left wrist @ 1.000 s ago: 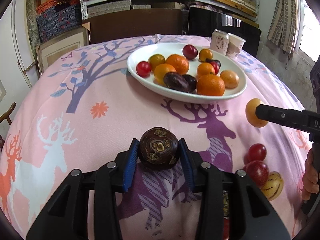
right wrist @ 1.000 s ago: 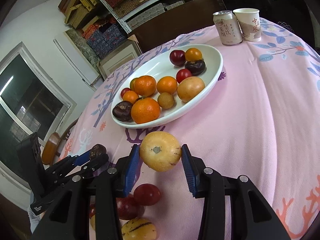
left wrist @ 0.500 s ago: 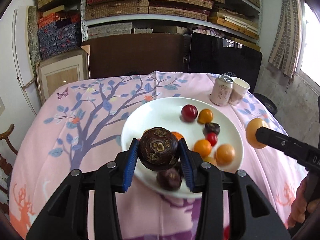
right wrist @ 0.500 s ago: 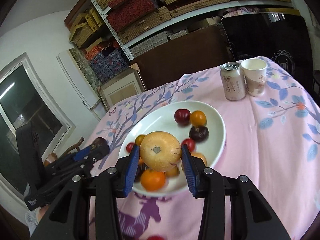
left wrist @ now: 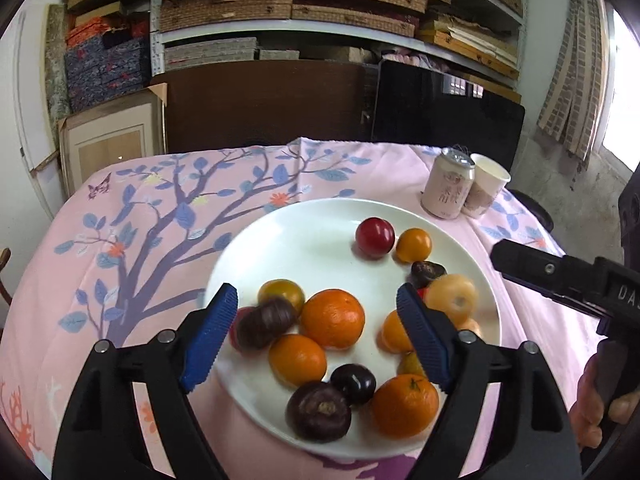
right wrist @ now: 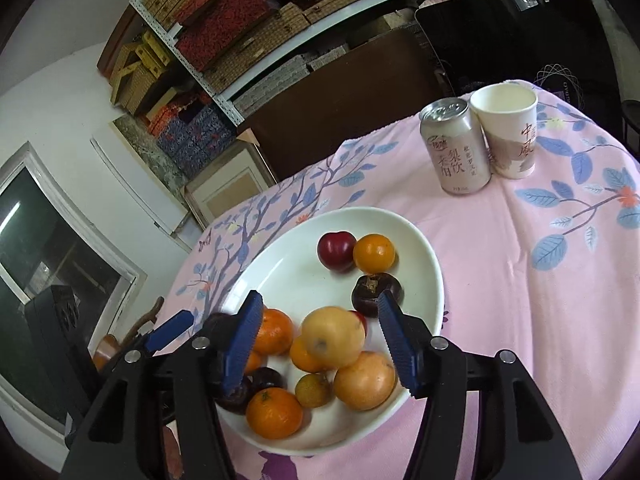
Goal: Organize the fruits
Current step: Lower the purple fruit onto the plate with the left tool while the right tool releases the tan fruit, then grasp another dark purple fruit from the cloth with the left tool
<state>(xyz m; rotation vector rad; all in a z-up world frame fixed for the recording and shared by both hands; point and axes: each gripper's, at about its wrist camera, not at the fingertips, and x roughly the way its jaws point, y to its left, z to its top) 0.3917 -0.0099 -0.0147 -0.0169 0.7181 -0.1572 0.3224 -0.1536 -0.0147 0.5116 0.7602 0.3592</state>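
Both hand-held grippers, left point(left wrist: 316, 328) and right point(right wrist: 320, 330), have just been opening over the white plate point(left wrist: 304, 232); jaws apart, nothing gripped. The brown fruit point(left wrist: 264, 322) and yellow fruit point(right wrist: 332, 342) lie among the plate's fruit. One can point(right wrist: 454, 146) and one paper cup point(right wrist: 506, 130) stand behind on the counter point(right wrist: 540, 300).

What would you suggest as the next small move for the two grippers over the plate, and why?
Probably draw both back toward the table's near edge. The left gripper and right gripper have just been opening, and the dark brown fruit and pale yellow fruit sit free of the pads among the others on the white plate.

Black tools point(left wrist: 316, 322), ribbed blue pads point(left wrist: 208, 340), silver screws
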